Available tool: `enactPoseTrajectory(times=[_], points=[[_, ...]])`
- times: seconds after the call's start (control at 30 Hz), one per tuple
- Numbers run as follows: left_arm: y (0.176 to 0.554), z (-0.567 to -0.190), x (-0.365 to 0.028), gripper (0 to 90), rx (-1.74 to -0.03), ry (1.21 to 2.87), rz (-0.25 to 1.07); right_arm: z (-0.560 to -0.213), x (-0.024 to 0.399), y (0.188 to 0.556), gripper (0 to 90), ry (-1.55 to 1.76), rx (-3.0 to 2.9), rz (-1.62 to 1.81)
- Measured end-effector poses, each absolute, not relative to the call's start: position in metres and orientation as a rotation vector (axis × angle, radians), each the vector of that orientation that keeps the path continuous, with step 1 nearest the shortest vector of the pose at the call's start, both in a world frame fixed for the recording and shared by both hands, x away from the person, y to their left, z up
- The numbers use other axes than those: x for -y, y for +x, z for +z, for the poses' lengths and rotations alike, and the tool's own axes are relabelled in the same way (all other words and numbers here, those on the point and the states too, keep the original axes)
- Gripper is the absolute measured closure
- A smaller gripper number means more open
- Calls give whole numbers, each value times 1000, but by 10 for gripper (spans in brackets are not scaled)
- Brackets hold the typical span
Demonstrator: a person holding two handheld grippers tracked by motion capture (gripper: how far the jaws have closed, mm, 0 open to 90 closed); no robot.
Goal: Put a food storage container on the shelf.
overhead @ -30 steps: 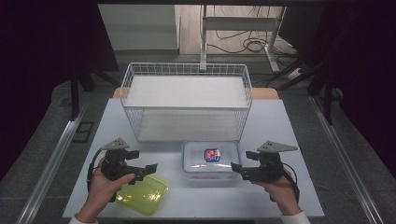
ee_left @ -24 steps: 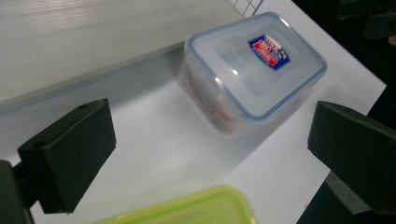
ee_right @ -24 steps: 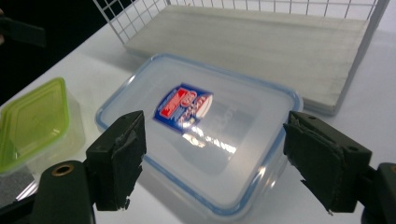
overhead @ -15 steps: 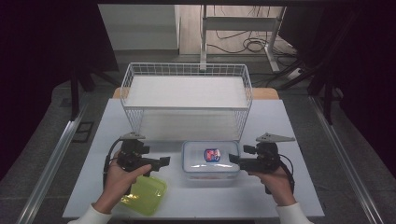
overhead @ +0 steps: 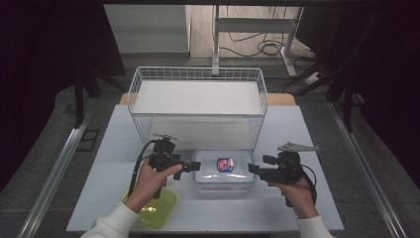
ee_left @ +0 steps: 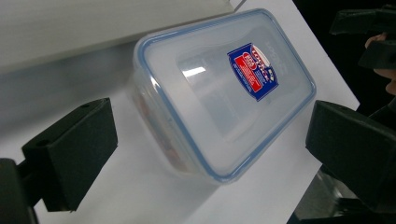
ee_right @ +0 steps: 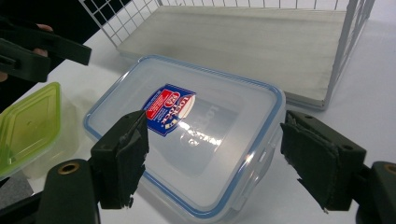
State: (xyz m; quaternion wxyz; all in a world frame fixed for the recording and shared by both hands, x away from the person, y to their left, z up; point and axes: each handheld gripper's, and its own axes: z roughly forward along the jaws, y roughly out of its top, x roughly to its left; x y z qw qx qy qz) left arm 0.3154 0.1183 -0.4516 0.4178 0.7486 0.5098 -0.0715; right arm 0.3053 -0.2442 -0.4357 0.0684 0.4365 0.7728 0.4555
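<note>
A white tabletop [overhead: 317,134] stands on grey floor [overhead: 44,148]; cables [overhead: 257,47] lie beyond, with dark surroundings on both sides.

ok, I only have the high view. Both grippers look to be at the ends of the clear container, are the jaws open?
Observer: Yes. In the left gripper view the left gripper has its jaws spread wide either side of the clear container, not touching it.
Operator: And the right one?
Observer: The right gripper is open too, its jaws straddling one end of the container's lid; I can't tell if the pads touch it.
Operator: Lid fitted?
Observer: It sits flat on the container, with a blue seal line round the rim.
Operator: The green thing by the left hand?
Observer: A green-lidded container, closed, standing apart from the clear one.
</note>
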Motion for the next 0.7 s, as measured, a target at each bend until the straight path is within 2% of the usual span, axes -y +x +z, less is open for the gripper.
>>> enactPoseTrajectory(times=[0.7], points=[[341,-488,-101,58,-1370,1899,-361,-439,251,309,236,1336,-2319,1370]])
